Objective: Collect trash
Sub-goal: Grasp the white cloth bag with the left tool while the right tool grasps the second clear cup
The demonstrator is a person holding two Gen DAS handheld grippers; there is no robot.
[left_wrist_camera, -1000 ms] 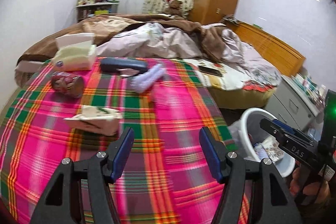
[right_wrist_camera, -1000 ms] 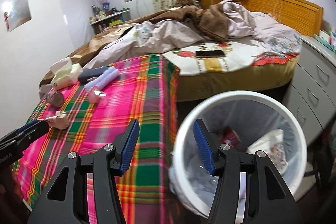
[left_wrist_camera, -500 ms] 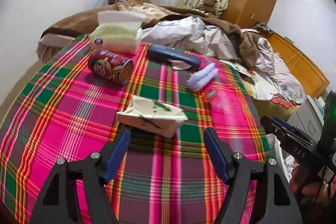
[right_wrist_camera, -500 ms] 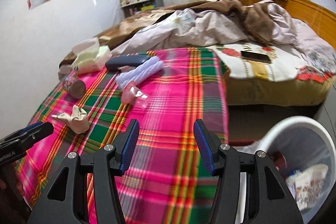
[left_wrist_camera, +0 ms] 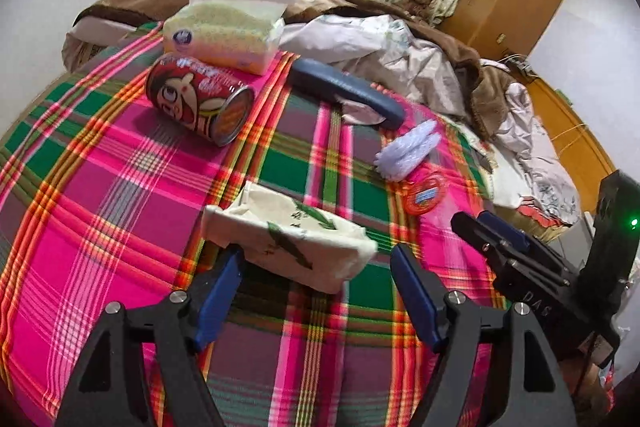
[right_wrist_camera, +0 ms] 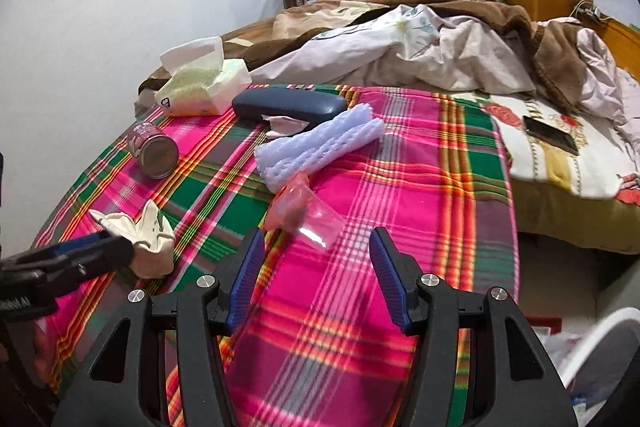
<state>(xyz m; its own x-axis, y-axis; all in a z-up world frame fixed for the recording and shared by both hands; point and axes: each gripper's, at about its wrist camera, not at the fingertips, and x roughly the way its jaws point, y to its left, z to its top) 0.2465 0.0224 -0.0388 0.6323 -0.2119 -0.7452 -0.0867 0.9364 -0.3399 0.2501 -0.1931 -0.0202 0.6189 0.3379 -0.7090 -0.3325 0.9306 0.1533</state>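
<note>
Both grippers are over the plaid blanket (left_wrist_camera: 120,211) on the bed. The left gripper (left_wrist_camera: 316,279) has its fingers spread, just been widening, with nothing pinched; the crumpled paper box (left_wrist_camera: 296,243) lies right at their tips. The right gripper (right_wrist_camera: 316,275) has just been opening too, gripping nothing, with a pink plastic bag (right_wrist_camera: 300,207) just beyond. A red can (left_wrist_camera: 196,99) lies on its side farther left.

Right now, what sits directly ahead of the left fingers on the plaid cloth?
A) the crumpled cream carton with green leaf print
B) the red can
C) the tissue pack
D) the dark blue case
A: the crumpled cream carton lies just beyond the open left fingers; the red can lies farther back.
</note>
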